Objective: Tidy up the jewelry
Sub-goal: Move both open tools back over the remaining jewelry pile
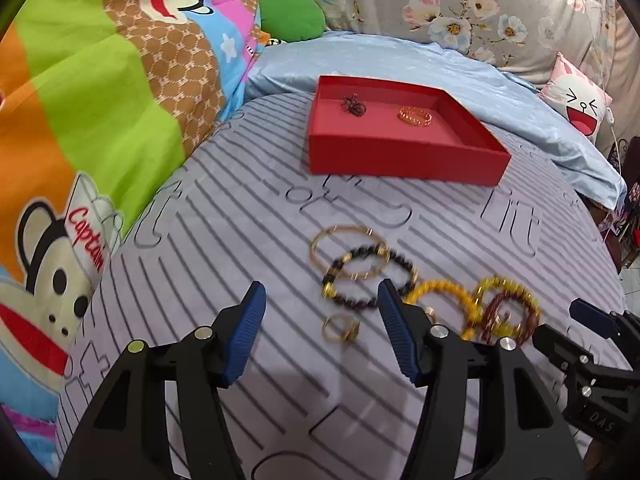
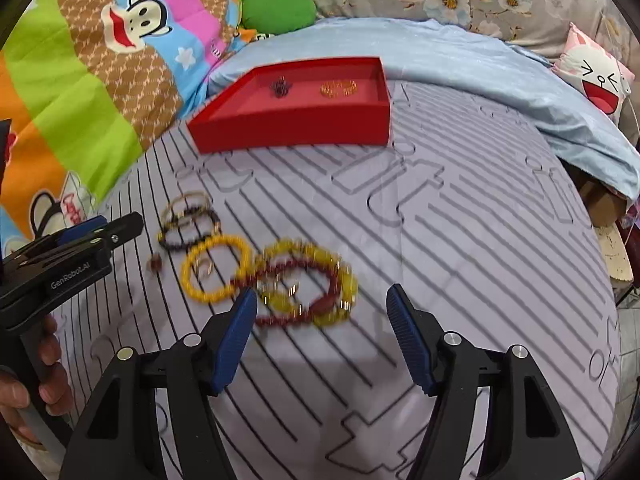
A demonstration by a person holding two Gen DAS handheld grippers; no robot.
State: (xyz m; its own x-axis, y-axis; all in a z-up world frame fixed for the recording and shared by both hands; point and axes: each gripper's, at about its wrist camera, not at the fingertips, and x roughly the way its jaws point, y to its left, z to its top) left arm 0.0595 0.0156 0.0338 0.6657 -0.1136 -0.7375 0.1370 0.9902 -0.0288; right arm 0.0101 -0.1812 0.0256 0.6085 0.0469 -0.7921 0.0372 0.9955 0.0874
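A red tray [image 1: 400, 158] [image 2: 296, 128] sits at the far side of the striped mat and holds a dark beaded piece [image 1: 354, 105] and an orange bead bracelet [image 1: 415, 116]. On the mat lie a thin gold bangle [image 1: 320, 240], a black bead bracelet [image 1: 352, 302], a gold ring [image 1: 340, 327], a yellow bead bracelet [image 2: 192, 280] and a dark red bead bracelet [image 2: 280, 322]. My left gripper [image 1: 322, 300] is open and empty above the ring. My right gripper [image 2: 322, 300] is open and empty beside the red and yellow bracelets.
A cartoon monkey quilt [image 1: 80, 120] rises at the left. A blue sheet [image 1: 520, 100], a green cushion [image 1: 292, 16] and a bunny pillow [image 1: 580, 104] lie behind the tray. The mat's right edge drops off to the floor [image 1: 628, 280].
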